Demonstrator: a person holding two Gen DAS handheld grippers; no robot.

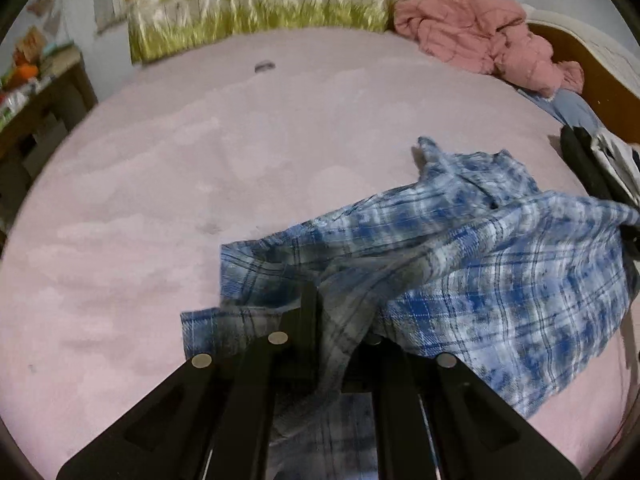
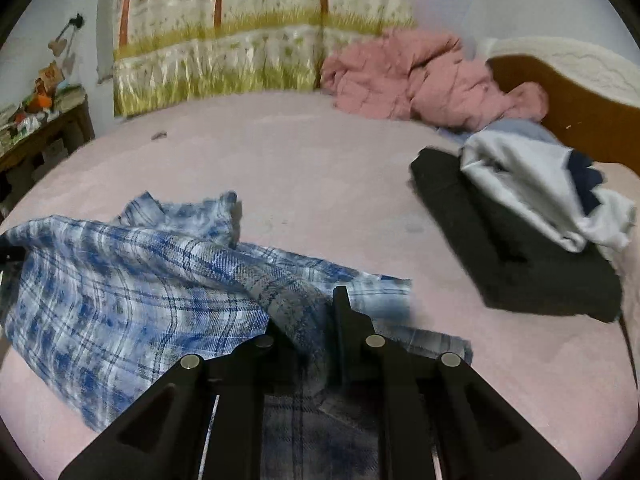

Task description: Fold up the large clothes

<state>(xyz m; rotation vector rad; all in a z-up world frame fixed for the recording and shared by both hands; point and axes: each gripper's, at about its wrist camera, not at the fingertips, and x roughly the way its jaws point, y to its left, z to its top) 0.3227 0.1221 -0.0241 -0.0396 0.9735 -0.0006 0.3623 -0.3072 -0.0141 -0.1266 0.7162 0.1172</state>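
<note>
We note a soft woven plaid shirt [image 1: 460, 264] on a matt, slightly napped pink bed cover [image 1: 200, 168]. The curtain [image 2: 240, 48] looks glossy, satin-like; the headboard [image 2: 568, 120] is smooth brown wood.

- Dim, even indoor light is falling on the pink bedspread [image 1: 200, 184], casting only soft shadows.
- Motion blur is smearing the plaid shirt [image 1: 500, 272] and curtain [image 2: 240, 60].
- Fisheye bending and dark vignetting are showing from 12 round to 12 o'clock.
</note>
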